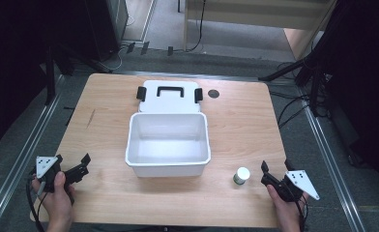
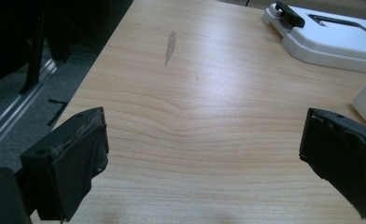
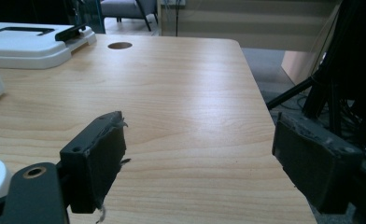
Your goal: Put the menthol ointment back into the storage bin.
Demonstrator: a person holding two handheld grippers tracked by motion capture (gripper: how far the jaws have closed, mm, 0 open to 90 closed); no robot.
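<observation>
The right claw (image 1: 273, 175) stands released over the table (image 1: 236, 121), a small white-capped jar (image 1: 241, 175) just beside it. The left claw (image 1: 80, 169) is released too, well apart from the white box (image 1: 168, 164).

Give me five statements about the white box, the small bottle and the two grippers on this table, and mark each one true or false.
1. The white box stands open with nothing inside. True.
2. The small bottle sits inside the box. False: it stands on the table, to the right of the box, near the right gripper.
3. The lid lies flat behind the box, its black handle facing up. True.
4. The right gripper is clamped on the bottle. False: its jaws stand open and empty, with the bottle just beside it.
5. The left gripper holds the lid. False: it is open over bare wood at the near left corner.
</observation>
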